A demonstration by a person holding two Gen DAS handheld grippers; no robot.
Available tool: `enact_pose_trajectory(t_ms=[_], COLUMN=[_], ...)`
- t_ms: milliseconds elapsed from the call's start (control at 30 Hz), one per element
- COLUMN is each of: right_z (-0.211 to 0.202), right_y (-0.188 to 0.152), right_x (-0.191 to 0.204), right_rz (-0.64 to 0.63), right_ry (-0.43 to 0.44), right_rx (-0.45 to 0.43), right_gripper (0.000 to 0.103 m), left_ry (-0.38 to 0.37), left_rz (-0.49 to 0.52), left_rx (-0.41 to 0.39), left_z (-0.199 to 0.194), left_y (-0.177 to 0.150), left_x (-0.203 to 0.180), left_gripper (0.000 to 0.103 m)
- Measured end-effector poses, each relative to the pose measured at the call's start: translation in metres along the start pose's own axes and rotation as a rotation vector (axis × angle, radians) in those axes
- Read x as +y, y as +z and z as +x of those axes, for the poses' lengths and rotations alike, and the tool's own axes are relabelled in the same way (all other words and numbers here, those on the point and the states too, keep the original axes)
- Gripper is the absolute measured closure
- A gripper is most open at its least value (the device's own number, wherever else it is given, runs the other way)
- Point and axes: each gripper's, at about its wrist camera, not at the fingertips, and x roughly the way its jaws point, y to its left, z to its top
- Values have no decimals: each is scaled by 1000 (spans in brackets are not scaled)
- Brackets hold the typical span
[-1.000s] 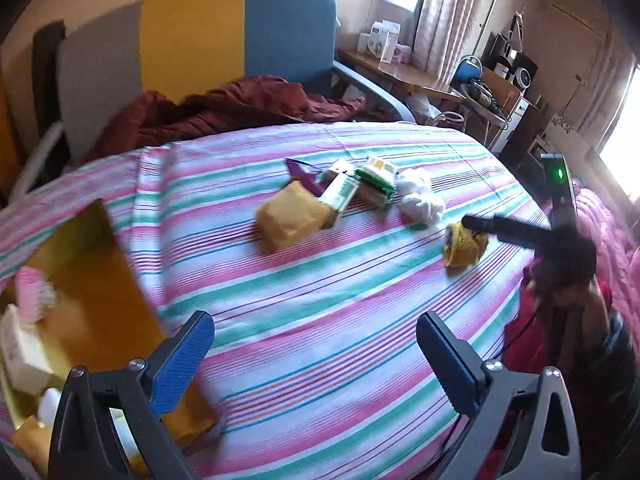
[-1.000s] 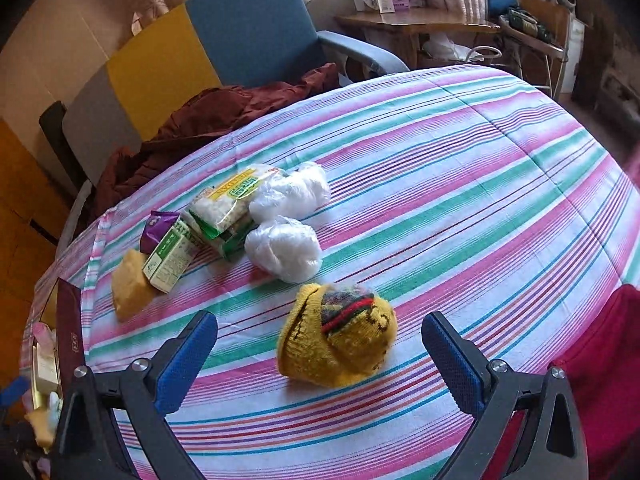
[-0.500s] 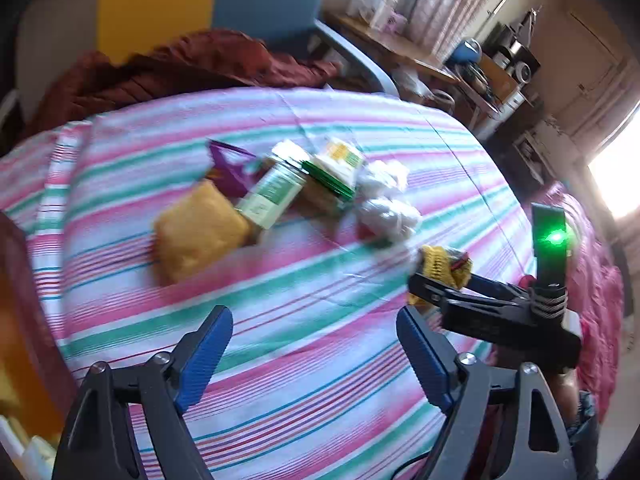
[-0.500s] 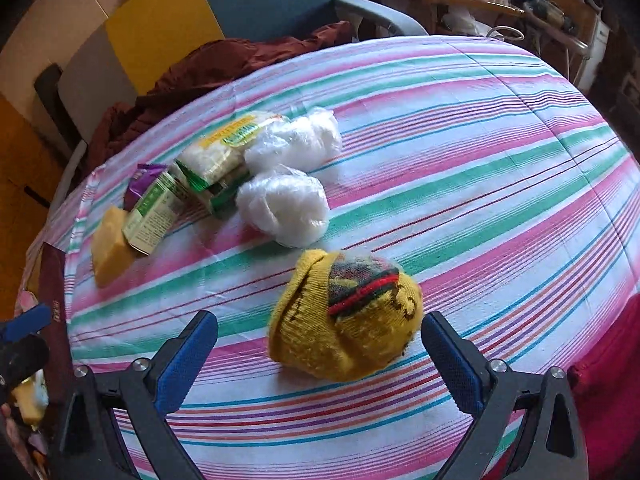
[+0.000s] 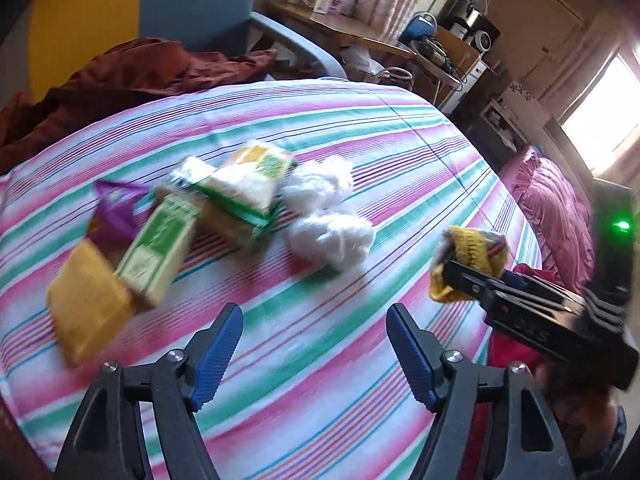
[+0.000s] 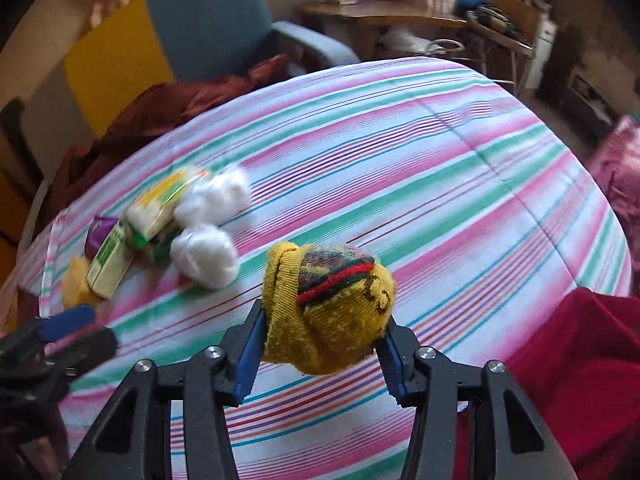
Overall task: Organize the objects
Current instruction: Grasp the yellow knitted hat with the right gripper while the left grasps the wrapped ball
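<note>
Our right gripper (image 6: 320,354) is clamped on the yellow knitted sock ball (image 6: 330,306), lifted above the striped bedspread (image 6: 420,184). Our left gripper (image 5: 314,346) gapes empty. Cotton wads (image 5: 330,234), cartons (image 5: 160,246) and packets (image 5: 250,184) remain far left, unsorted.

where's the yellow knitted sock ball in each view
Left wrist: yellow sock ball at right of centre, clamped in the right gripper.
Right wrist: bottom centre, between the right gripper's blue pads.
Shared landmark: white fluffy wad just left of it.
</note>
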Motion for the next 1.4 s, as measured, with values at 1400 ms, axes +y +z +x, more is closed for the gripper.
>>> enact_pose_trajectory(t_ms=[1400], right_z=[-2], right_y=[-27], right_x=[83], right_rz=[-308], right_ry=[253], right_rx=[-6], right_gripper=[51], left_ry=[250], left_rz=[32], left_rx=[-158], left_z=[-55], left_y=[-88], left_x=[27], left_gripper=[39])
